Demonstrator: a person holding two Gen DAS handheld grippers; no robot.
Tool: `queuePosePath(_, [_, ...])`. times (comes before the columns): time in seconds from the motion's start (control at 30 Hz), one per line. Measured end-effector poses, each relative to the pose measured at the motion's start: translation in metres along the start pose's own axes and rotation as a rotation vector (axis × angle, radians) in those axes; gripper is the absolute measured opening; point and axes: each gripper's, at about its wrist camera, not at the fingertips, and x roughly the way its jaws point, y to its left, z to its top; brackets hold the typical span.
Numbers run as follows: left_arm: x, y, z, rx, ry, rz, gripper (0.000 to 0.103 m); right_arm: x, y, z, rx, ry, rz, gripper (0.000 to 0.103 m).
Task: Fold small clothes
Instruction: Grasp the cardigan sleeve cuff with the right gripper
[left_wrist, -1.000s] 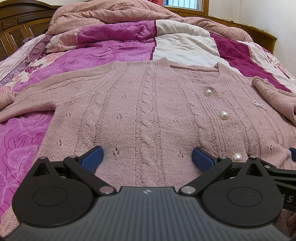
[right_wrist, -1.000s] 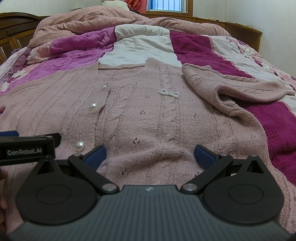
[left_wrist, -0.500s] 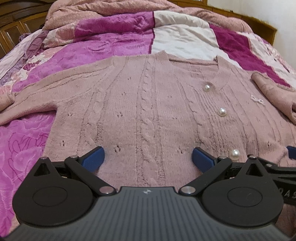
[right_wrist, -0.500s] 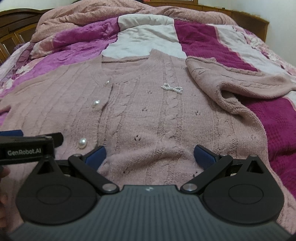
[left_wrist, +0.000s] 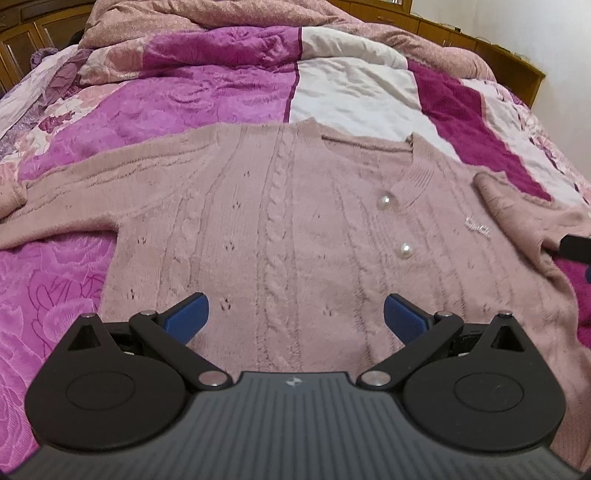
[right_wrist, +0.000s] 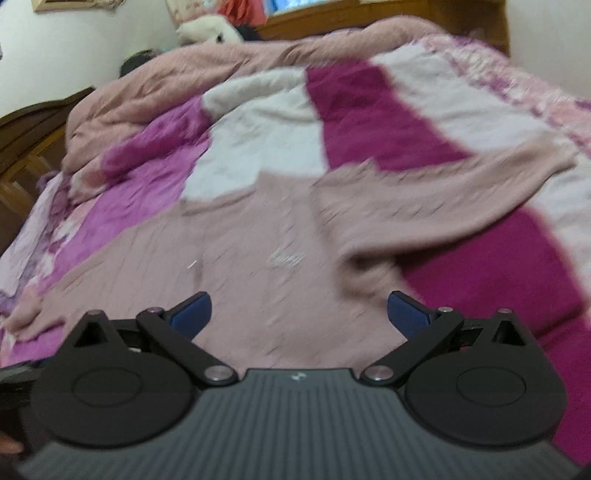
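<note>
Both grippers, left (left_wrist: 295, 317) and right (right_wrist: 298, 314), hovered with jaws released and empty over the cardigan (left_wrist: 280, 229), which lay buttoned-side up on the bed (left_wrist: 192, 103), sleeve (right_wrist: 424, 192) loose, probably for a first fold.

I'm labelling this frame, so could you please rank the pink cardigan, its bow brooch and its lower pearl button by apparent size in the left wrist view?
Largest to smallest:
1. pink cardigan, spanning most of the view.
2. bow brooch, a small glittery strip.
3. lower pearl button, slightly smaller than the brooch, though fisheye distortion leaves these two close.
</note>
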Motion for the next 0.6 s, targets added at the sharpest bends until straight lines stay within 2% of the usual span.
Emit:
queuePosePath(0.07, [-0.003,-0.003,0.002,0.006,-0.005,0.005,0.103,0.003,-0.022,0.011,0.029,-0.019,-0.048,0.103])
queuePosePath(0.27, [-0.001,-0.007,0.005,0.002,0.017,0.012,0.103,0.018,-0.104,0.033,0.229,-0.06,-0.142,0.103])
queuePosePath(0.6, [0.007,-0.011,0.018,-0.027,0.041,0.019,0.103,0.068,-0.186,0.06,0.381,-0.112,-0.233,0.103])
